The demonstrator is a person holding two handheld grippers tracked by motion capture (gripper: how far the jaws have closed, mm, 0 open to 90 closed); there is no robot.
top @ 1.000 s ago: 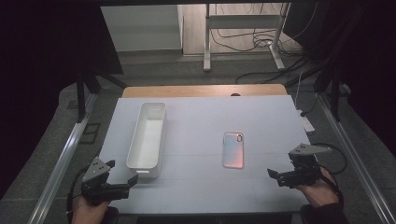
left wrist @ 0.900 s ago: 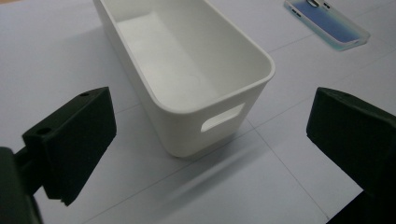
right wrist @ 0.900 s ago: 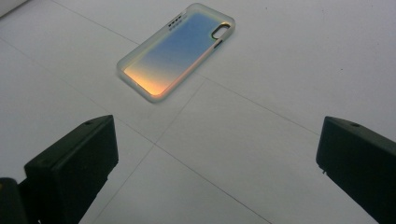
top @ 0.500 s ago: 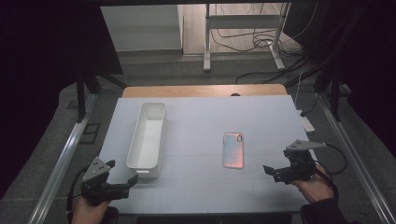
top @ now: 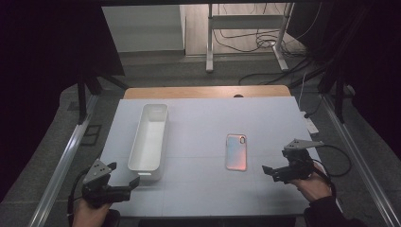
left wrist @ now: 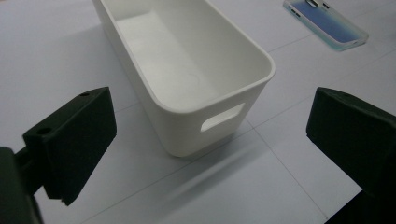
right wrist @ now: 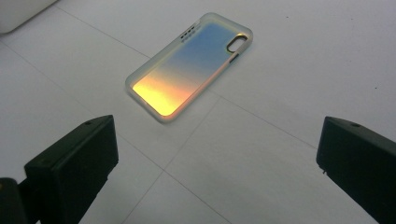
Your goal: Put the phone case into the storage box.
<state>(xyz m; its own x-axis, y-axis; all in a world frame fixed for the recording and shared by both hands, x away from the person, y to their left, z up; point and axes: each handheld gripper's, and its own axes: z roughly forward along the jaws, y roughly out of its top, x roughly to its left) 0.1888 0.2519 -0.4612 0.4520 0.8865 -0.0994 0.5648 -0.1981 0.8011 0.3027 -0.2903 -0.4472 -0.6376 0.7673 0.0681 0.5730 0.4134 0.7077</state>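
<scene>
Phone case (right wrist: 189, 67) flat on table (top: 203, 189), seemingly untouched, just ahead of wide-spread right gripper (top: 270, 172); left gripper (top: 127, 182) equally wide.

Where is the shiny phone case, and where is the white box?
phone case (right wrist: 187, 70), right gripper view, on its rainbow-coloured back.
white box (left wrist: 224, 123), left gripper view, on the end wall by its handle slot.
right gripper (top: 274, 172), high view, between its open jaws.

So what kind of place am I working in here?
Likely a lab or recording workspace, not a home: a white-topped table inside a metal rail frame, loose cables on the floor behind, dark surrounds. On it sit a white bin and a phone case.
</scene>
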